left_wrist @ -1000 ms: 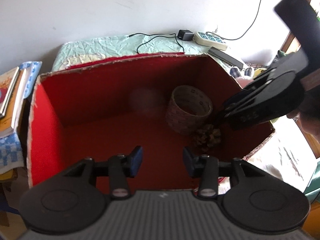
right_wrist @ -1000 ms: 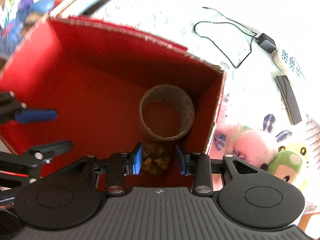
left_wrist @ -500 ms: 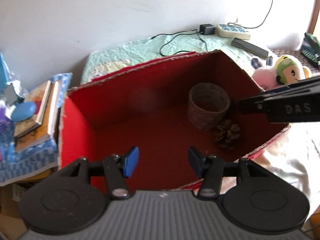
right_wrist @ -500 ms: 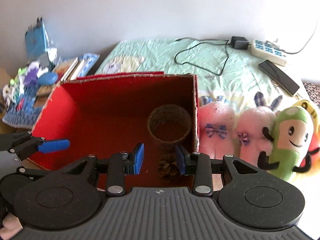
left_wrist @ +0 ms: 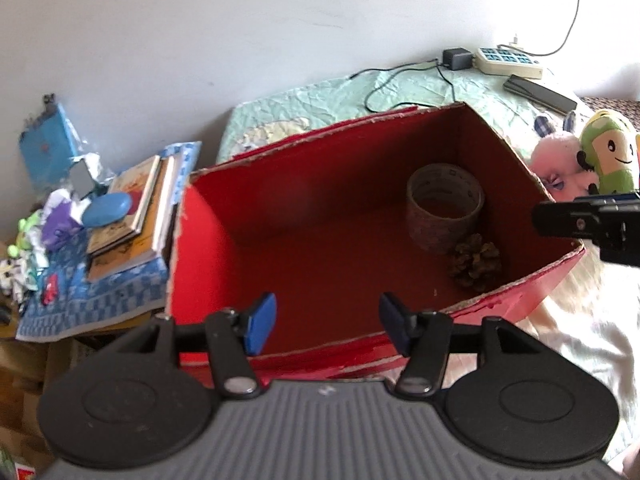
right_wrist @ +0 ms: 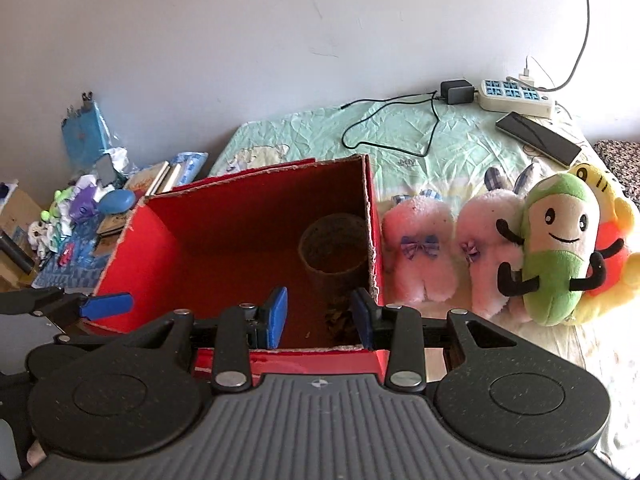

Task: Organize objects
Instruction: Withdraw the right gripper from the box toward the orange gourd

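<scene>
A white multi-socket power strip with pale blue outlets lies on the mint-green crinkled bedsheet at about 1 o'clock, touching a black plug-in charger whose thin black cable loops across the sheet. Just beside the strip, nearer the viewer, rests a flat black phone. Off at 9 o'clock, a blue-and-white checked cloth carries a stack of thin books topped by a smooth blue oval case, beside a heap of small plastic clutter.

left wrist: above box's left front | right wrist: front, nearer toys | shared: box interior
</scene>
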A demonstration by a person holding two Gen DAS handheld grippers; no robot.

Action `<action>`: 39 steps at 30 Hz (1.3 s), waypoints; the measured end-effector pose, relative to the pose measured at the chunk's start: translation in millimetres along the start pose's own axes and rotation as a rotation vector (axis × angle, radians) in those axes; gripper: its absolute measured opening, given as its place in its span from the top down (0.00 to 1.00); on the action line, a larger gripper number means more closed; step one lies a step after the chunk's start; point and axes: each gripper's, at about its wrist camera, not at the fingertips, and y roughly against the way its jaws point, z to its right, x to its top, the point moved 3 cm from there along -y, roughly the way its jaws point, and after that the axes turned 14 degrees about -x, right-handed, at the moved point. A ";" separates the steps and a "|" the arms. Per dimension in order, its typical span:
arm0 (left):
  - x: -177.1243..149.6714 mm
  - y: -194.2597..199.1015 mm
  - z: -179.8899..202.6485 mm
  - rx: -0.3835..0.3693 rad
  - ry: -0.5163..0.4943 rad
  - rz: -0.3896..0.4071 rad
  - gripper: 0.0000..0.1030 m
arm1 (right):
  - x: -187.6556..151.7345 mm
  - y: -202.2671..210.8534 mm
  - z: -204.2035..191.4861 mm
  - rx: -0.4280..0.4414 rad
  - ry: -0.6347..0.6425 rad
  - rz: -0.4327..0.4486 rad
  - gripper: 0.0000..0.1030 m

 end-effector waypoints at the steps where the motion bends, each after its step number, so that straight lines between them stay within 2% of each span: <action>1: -0.5 2.4 1.7 0.013 0.001 0.002 0.40 | -1.4 1.1 0.7 0.004 0.005 0.002 0.62; 3: -1.1 7.0 3.9 0.035 0.008 0.002 0.39 | -4.9 2.5 2.3 0.008 0.012 0.008 0.58; 12: -10.5 22.3 13.6 0.089 0.054 0.001 0.39 | -15.2 12.4 19.0 0.053 -0.016 0.032 0.58; 18: -24.2 23.0 18.7 0.113 0.082 -0.032 0.38 | -26.2 19.2 22.2 0.089 -0.008 0.022 0.58; 32: -59.4 11.8 33.1 0.141 0.132 -0.117 0.38 | -66.0 12.0 13.4 0.171 0.043 -0.112 0.58; 39: -72.5 4.5 38.5 0.126 0.141 -0.155 0.38 | -82.5 7.8 14.4 0.175 0.039 -0.165 0.58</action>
